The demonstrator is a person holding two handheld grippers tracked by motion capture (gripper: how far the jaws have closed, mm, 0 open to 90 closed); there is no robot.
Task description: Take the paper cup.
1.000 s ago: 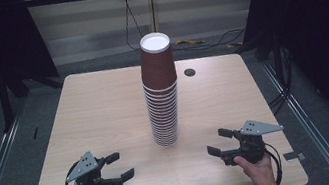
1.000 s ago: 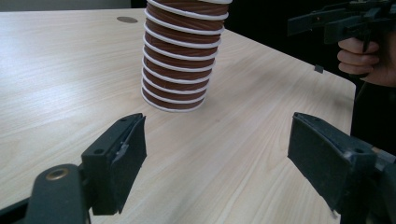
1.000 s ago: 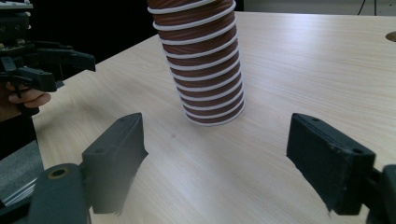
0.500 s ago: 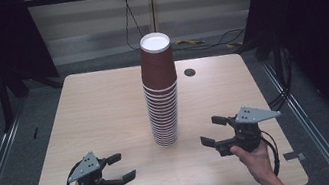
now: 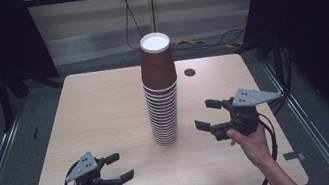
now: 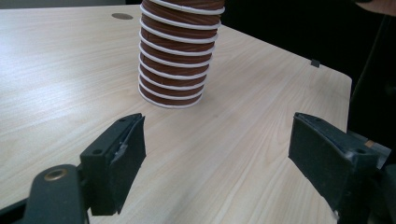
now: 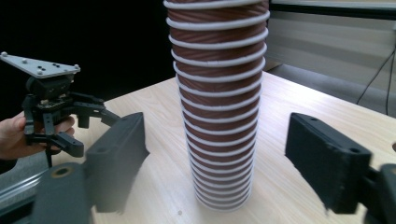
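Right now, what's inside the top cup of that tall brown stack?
The top cup of the cup stack shows a flat white disc at its mouth, probably a lid. Anything inside is covered.

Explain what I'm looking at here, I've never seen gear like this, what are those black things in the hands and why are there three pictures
A person sits at a wooden table and holds a hand-operated claw in each hand. No robot arm is involved. The high view looks down from above the person's side: the left claw is near the table's front edge, and the right claw is raised beside a tall stack of brown paper cups with white rims. The other two pictures come from small cameras riding on each claw, looking out between its two black jaws. The left gripper view shows the bottom of the stack farther off. The right gripper view shows the stack close ahead, and the left claw at its left edge. Both claws are open and hold nothing.
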